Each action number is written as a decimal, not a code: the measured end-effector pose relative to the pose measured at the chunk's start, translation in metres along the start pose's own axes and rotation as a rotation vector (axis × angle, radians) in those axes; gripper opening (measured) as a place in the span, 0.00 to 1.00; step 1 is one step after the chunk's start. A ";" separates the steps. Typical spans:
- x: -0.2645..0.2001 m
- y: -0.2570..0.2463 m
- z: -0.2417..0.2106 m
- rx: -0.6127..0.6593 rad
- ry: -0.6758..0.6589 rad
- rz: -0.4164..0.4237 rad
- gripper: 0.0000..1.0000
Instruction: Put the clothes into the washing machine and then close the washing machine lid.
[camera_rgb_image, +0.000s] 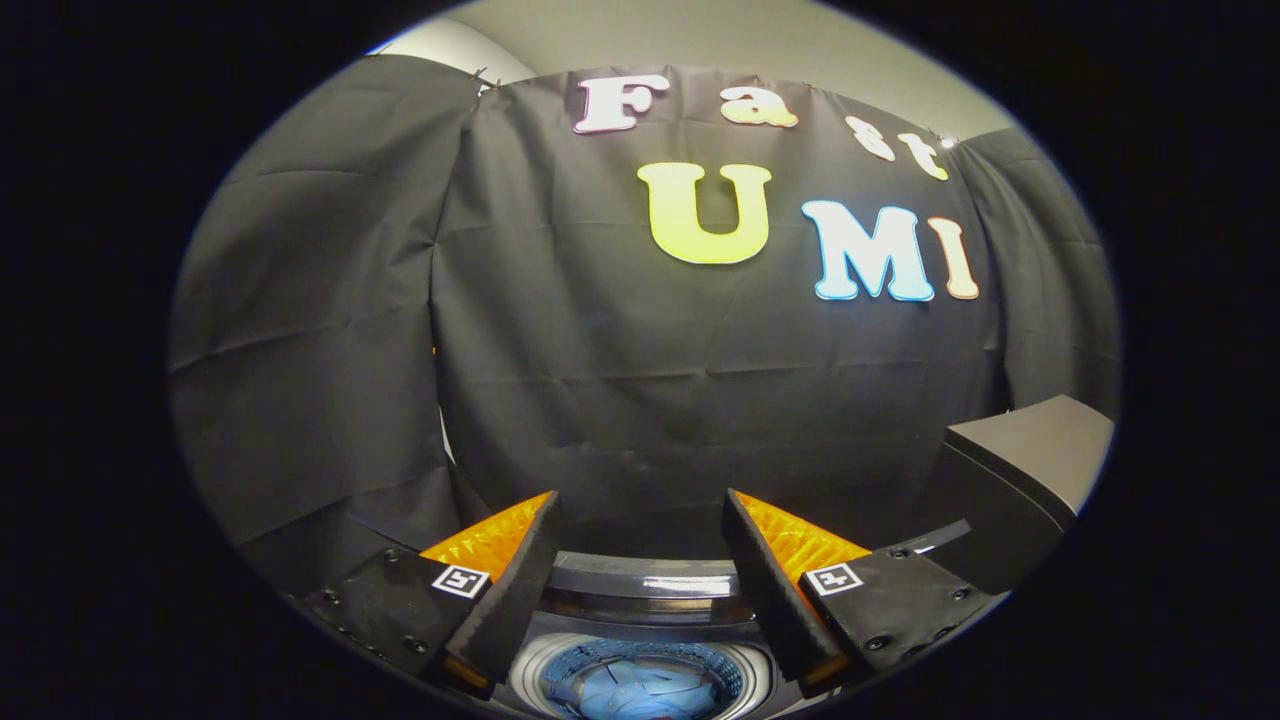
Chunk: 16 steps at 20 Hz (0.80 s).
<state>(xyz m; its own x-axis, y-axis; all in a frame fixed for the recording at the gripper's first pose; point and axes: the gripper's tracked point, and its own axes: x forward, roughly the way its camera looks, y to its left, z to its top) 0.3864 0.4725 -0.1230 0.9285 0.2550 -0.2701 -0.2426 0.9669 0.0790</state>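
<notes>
One gripper (640, 530), its two fingers (510, 590) spread wide apart with nothing held between them. Each finger carries one small square marker tag, making two tags (460, 580) in all. One washing machine (645, 580) sits below and between the fingers, with one round open drum (530, 675). Inside the drum lies one bundle of blue clothes (640, 690); separate pieces cannot be counted. One dark box-shaped object (1030, 470) stands beside the machine, beyond the right finger.
</notes>
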 end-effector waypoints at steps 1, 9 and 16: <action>-0.003 0.000 -0.002 0.000 0.002 0.004 0.99; -0.026 0.004 -0.024 0.001 0.016 0.026 0.99; -0.045 0.007 -0.080 0.017 0.138 0.059 0.99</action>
<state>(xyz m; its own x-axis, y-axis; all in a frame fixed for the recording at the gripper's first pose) 0.3200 0.4688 -0.1872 0.8651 0.3112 -0.3934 -0.2896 0.9502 0.1148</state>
